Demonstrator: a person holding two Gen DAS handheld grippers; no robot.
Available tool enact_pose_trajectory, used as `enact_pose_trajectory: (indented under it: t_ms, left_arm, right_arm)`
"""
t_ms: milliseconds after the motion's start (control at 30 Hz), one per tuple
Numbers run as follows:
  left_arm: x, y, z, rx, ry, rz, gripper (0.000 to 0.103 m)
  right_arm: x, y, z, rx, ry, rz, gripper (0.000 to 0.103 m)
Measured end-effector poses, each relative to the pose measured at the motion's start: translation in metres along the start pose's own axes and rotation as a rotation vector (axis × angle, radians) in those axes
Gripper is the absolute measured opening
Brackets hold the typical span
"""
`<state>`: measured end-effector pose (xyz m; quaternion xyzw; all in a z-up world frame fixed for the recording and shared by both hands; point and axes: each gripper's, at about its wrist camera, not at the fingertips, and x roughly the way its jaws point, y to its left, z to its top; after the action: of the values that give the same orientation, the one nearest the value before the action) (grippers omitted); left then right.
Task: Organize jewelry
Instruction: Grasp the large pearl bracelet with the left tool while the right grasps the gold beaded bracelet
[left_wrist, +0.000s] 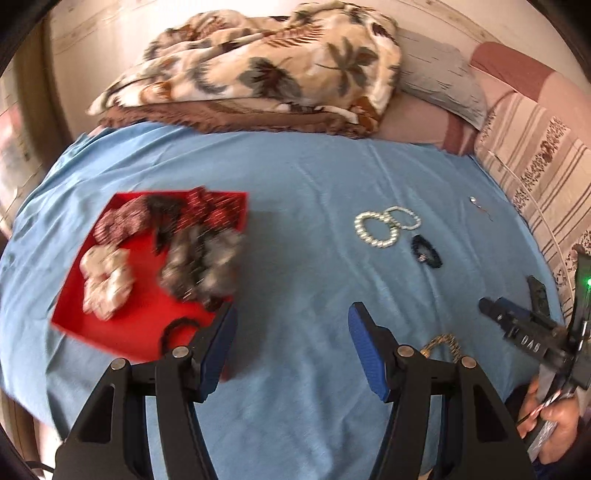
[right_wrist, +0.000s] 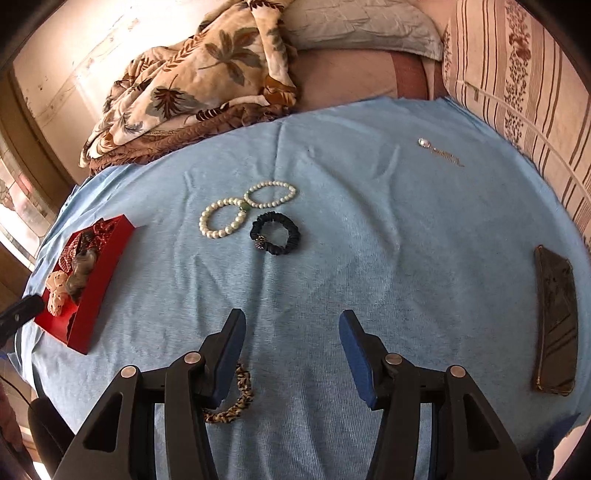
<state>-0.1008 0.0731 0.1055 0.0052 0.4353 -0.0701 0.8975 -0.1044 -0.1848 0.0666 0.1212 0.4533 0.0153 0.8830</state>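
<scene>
Both your tongs are empty with jaws apart: the left gripper (left_wrist: 291, 347) hangs just right of the red tray (left_wrist: 147, 332) of scrunchies, the right gripper (right_wrist: 291, 354) over bare blue cloth (right_wrist: 369, 258). You seem to be between pickups. The leopard-print band (right_wrist: 236, 402) lies just left of and beneath your right tongs; the pearl bracelets (right_wrist: 221, 219) and dark scrunchie (right_wrist: 275, 234) lie ahead. Next, lower onto one and close.

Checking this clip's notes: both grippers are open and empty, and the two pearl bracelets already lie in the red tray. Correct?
Not quite. The two pearl bracelets lie on the blue cloth, outside the red tray, as the right wrist view shows. The rest stands.
</scene>
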Motion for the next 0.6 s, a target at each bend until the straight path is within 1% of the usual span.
enact_pose_trajectory:
  t_ms: [100,200,300,400,533,600]
  left_arm:
    - [0.014,-0.014,0.008,0.023,0.002,-0.025,0.061]
    - [0.042,-0.029,0.016,0.040,0.033,-0.047,0.061]
    - [0.071,-0.035,0.028,0.030,0.065,-0.062,0.061]
    - [0.098,-0.040,0.043,0.019,0.078,-0.069,0.061]
    - [0.131,-0.044,0.063,0.014,0.094,-0.061,0.061]
    - [0.152,-0.048,0.073,0.019,0.119,-0.061,0.061]
  right_arm:
    - [0.004,-0.003,-0.002,0.012,0.019,0.037,0.057]
    - [0.008,-0.001,-0.008,0.003,0.046,0.072,0.057]
    - [0.012,0.002,-0.013,-0.006,0.066,0.101,0.057]
    - [0.015,0.007,-0.022,-0.009,0.087,0.132,0.057]
    - [0.022,0.013,-0.037,-0.027,0.118,0.144,0.057]
    - [0.025,0.017,-0.043,-0.040,0.121,0.137,0.057]
